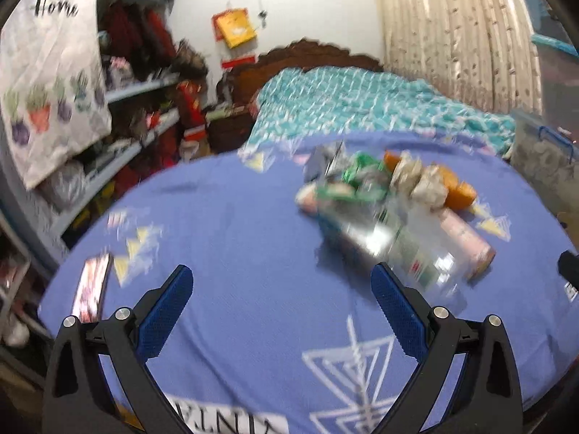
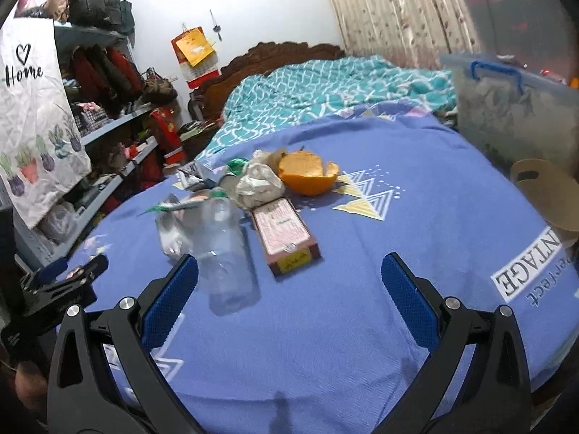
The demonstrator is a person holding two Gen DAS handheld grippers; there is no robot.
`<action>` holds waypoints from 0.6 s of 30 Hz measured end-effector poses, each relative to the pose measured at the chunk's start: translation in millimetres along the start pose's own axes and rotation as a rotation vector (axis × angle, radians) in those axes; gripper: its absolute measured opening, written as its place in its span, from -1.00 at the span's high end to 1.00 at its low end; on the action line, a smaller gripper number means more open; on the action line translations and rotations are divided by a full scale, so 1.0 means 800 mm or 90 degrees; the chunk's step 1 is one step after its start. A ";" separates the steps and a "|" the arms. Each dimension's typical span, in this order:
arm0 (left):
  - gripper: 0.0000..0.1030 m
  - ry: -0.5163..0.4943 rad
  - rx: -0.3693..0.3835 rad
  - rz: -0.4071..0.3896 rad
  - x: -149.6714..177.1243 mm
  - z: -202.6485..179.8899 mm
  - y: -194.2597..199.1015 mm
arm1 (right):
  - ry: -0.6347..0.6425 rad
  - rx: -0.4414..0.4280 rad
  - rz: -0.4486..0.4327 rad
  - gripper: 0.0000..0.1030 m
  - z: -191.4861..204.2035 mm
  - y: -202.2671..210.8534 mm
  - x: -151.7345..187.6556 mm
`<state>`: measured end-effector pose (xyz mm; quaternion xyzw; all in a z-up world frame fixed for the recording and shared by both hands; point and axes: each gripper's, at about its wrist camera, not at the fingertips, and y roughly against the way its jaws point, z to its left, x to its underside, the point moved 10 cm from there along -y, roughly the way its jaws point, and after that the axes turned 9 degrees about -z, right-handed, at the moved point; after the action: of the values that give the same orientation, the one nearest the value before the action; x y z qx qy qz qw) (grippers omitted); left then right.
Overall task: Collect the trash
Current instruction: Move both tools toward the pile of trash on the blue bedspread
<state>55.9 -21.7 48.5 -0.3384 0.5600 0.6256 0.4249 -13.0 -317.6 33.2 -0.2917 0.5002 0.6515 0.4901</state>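
Left wrist view, badly blurred: left gripper point(image 1: 280, 285) spread wide and empty, hovering over the blue cloth point(image 1: 217, 224). Trash heaped ahead and to the right of it, a clear plastic bottle point(image 1: 416, 253) nearest, just beyond the right-hand finger, long axis slanting away toward upper left. Behind it a pink box point(image 1: 466, 238), crumpled paper point(image 1: 423, 181), green wrappers point(image 1: 362, 177) and an orange peel point(image 1: 459, 191), all touching or overlapping. A phone point(image 1: 90, 289) well apart at left.

Right wrist view, sharper: right gripper point(image 2: 289, 278) likewise parted, holding nothing. Clear plastic bottle point(image 2: 226, 249) lying on its side just beside the left-hand finger, long axis running nearly straight away from the camera, thin, see-through, likely light and easily dented. Pink box point(image 2: 286, 235) just right of it, flat, stiff card, lengthwise in much the same direction, nearly centred between the fingers. Farther on, crumpled paper point(image 2: 258, 184), soft and irregular, touching a cupped orange peel point(image 2: 307, 173); foil wrapper point(image 2: 172, 228) left of the bottle. Brown paper bag point(image 2: 546, 191) open at the right edge, probably the receptacle. Judged nearer to the box and bag: the right; to the bottle, hard to call.
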 end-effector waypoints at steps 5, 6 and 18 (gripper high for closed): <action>-0.83 0.044 0.051 -0.012 -0.010 -0.018 0.016 | -0.015 -0.013 -0.060 -0.94 0.014 0.027 -0.005; -0.83 0.054 0.066 0.001 -0.002 -0.023 0.016 | -0.017 -0.018 -0.053 -0.94 0.016 0.028 0.003; -0.83 0.093 0.099 0.059 0.056 -0.033 0.024 | -0.054 -0.070 0.000 -0.95 0.027 0.022 0.040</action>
<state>18.8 -41.2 11.9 -0.3228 0.6512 0.5731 0.3785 -37.9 -286.4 18.5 -0.2901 0.4426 0.6898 0.4941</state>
